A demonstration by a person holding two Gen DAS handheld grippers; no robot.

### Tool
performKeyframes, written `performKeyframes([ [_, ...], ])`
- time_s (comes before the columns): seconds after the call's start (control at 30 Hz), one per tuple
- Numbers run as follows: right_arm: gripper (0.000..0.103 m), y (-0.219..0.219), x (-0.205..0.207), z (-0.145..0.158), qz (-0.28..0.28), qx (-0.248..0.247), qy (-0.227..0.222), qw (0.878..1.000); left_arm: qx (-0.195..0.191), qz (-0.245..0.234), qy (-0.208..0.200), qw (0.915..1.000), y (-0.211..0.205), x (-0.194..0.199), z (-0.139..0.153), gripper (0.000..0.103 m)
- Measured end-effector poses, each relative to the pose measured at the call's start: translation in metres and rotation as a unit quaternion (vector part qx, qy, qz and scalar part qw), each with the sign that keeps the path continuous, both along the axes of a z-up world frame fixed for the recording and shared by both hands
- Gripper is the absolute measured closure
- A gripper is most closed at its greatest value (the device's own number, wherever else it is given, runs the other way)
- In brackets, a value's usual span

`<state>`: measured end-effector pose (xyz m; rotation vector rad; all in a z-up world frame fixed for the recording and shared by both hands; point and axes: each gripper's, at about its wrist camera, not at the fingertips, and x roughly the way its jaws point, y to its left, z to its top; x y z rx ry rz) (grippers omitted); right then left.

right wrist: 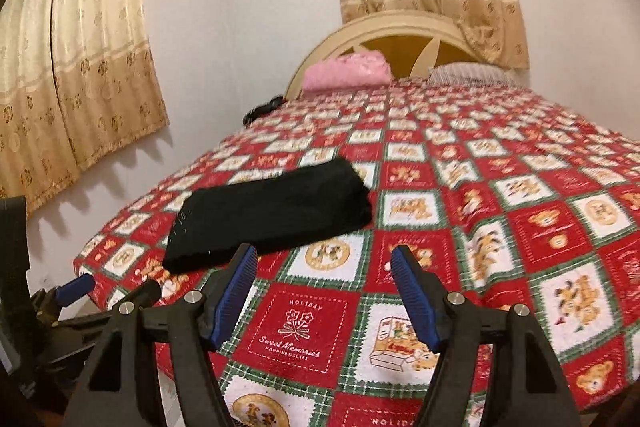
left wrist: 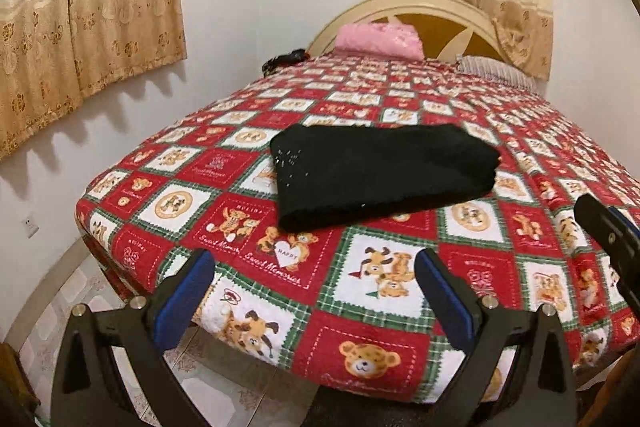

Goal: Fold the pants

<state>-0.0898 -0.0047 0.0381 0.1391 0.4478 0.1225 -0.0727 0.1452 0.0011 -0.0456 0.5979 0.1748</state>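
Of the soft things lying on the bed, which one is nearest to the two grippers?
The black folded pants, lying on the bedspread near the foot. The pink bundle and striped pillow lie far off at the headboard.

The black pants [left wrist: 382, 173] lie folded into a thick rectangle on the bed cover [left wrist: 280, 307], which has red and white squares with teddy bears. The left gripper [left wrist: 316, 263] hangs over the near edge of the bed with its blue-padded fingers [left wrist: 188, 291] wide apart, holding nothing and not touching the pants. At the far end a pink cloth [left wrist: 378, 35] and a striped pillow [left wrist: 496, 69] lie against the headboard [left wrist: 432, 3], and part of the right gripper [left wrist: 612, 239] shows at the right edge.
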Motion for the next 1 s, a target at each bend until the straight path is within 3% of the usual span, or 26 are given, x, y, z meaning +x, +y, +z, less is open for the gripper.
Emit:
performKeyframes([
  [1.0,0.030,-0.011,-0.025,0.012,-0.025,0.018,-0.016,0.999,0.021,-0.005,-0.035,0.9992,-0.015,-0.027,0.019,0.001],
])
